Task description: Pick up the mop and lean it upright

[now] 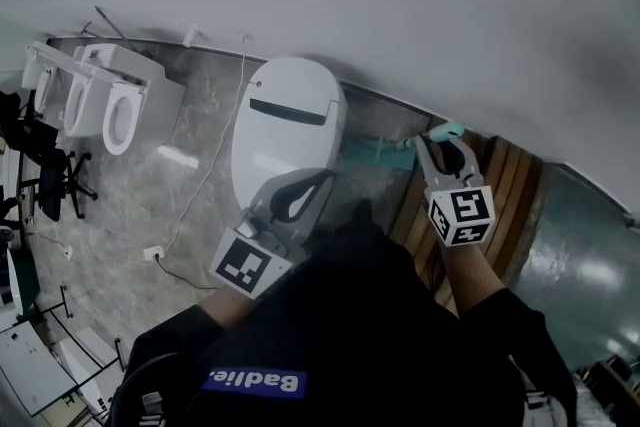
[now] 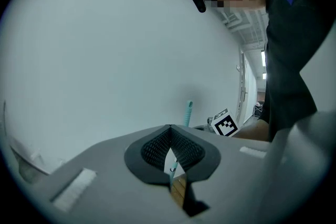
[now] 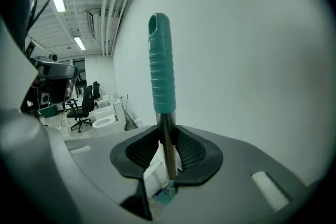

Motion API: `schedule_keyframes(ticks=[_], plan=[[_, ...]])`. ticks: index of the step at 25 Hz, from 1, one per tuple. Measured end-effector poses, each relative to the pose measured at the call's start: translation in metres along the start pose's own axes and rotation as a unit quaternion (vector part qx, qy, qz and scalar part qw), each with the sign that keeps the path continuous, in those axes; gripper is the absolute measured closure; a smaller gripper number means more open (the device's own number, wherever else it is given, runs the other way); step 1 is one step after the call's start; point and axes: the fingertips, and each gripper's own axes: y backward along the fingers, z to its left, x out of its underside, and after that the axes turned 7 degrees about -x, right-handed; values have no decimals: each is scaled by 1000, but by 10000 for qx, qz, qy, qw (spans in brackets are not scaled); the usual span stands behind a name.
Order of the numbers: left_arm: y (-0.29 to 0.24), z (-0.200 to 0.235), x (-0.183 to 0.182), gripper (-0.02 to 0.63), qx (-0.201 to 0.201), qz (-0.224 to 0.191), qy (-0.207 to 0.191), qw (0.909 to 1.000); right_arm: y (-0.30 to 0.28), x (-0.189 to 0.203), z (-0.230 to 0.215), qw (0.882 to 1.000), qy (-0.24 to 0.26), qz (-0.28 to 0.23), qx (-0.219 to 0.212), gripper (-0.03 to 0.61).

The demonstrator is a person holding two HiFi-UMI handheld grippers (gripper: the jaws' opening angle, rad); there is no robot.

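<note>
The right tongs (image 3: 167,131) are closed on the mop (image 3: 160,68). Their pads pinch the bare metal shaft just below its ribbed teal grip, so the grip stands straight up out of the jaws with the white wall (image 3: 252,60) close behind it. Gripping this high on the pole probably gives the person control over the tilt of the top end, which is the end that has to settle against the wall. In the head view the handle's tip sits just beyond the tongs, above some wooden slats (image 1: 512,183) to the right of the closed toilet (image 1: 285,120); the mop's head is hidden. The left tongs (image 2: 170,129) are drawn together at the tips with nothing between them. They are held over the toilet lid, well apart from the pole, seemingly standing by as a spare hand. The lean looks close to done, though whether the handle touches the wall cannot be told.
</note>
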Motion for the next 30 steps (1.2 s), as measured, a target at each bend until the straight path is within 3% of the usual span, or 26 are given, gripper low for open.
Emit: schedule_keyframes(ticks=[17, 30], plan=[[22, 47, 10, 595, -692, 303, 54, 9971, -90, 47, -72, 9969, -292, 600, 421, 472], [43, 66, 9, 595, -990, 394, -115, 9942, -139, 28, -144, 9909, -596, 701, 985, 472]])
